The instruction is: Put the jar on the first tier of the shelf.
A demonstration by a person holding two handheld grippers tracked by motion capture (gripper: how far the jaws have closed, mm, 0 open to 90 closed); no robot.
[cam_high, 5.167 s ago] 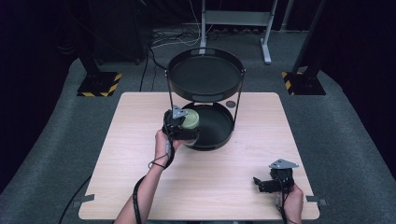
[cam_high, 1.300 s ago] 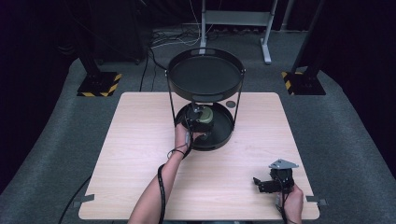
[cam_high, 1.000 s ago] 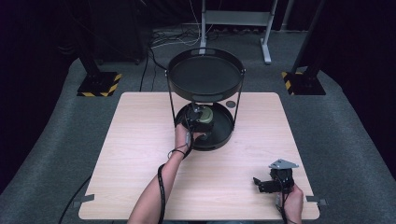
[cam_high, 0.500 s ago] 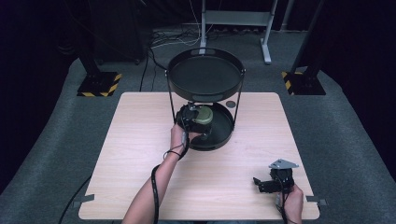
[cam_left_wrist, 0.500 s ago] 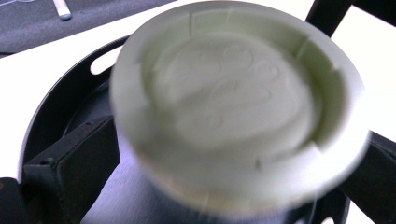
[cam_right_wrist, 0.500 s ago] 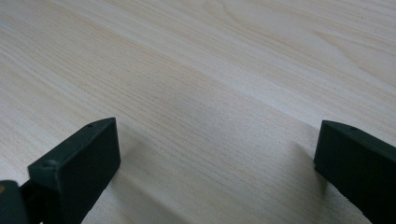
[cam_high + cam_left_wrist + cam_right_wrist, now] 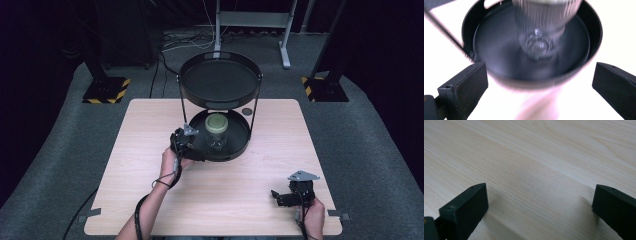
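A clear glass jar [image 7: 217, 132] with a pale green lid stands upright on the lower tray [image 7: 241, 148] of a black two-tier stand. My left gripper [image 7: 196, 149] is open at that tray's near-left rim, apart from the jar. In the left gripper view the blurred jar [image 7: 539, 32] stands in the round tray [image 7: 491, 50] beyond my open left gripper [image 7: 539, 87], and nothing lies between the jaws. My right gripper [image 7: 275, 196] rests open near the table's front right. The right gripper view has its jaws [image 7: 539, 207] wide apart over bare wood [image 7: 536, 157].
The stand's upper tray [image 7: 220, 82] hangs over the back of the lower one on thin rods [image 7: 256, 107]. A small dark disc [image 7: 246, 111] lies on the table behind the stand. Dark floor, cables and stand bases surround the table.
My left gripper carried the jar into the lower tray, let go of it and drew back to the tray's near-left rim. The right gripper has not moved.
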